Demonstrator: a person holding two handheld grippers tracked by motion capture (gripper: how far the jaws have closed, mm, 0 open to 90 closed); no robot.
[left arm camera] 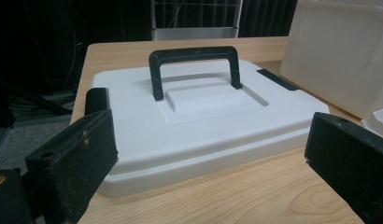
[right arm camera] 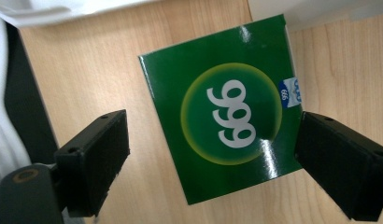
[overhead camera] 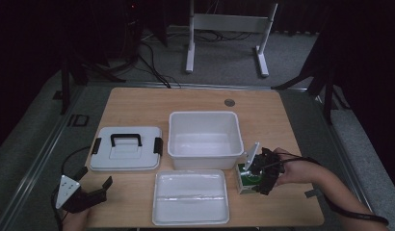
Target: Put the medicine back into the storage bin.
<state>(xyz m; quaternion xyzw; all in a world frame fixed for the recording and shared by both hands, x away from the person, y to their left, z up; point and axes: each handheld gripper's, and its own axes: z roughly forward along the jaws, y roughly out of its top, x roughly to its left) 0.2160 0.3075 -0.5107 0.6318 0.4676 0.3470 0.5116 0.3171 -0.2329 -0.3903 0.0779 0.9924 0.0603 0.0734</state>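
Note:
A green carton [overhead camera: 246, 182] printed with a white "999" in a yellow ring [right arm camera: 227, 116] rests on the wooden table near its right front. My right gripper [overhead camera: 262, 173] hovers over it, jaws open and spread to either side of the carton [right arm camera: 213, 149]; the left pad stands clear of it and the right pad sits at its edge. My left gripper [overhead camera: 95, 177] waits open at the front left corner, facing a white lid [left arm camera: 194, 126] with a black handle [left arm camera: 194, 53], nothing between its pads [left arm camera: 210, 140].
A deep white tub [overhead camera: 204, 114] stands mid-table, its wall also in the left gripper view [left arm camera: 339, 56]. A shallow white tray [overhead camera: 190, 196] lies in front of it, left of the carton. The lid [overhead camera: 125, 149] lies left of the tub.

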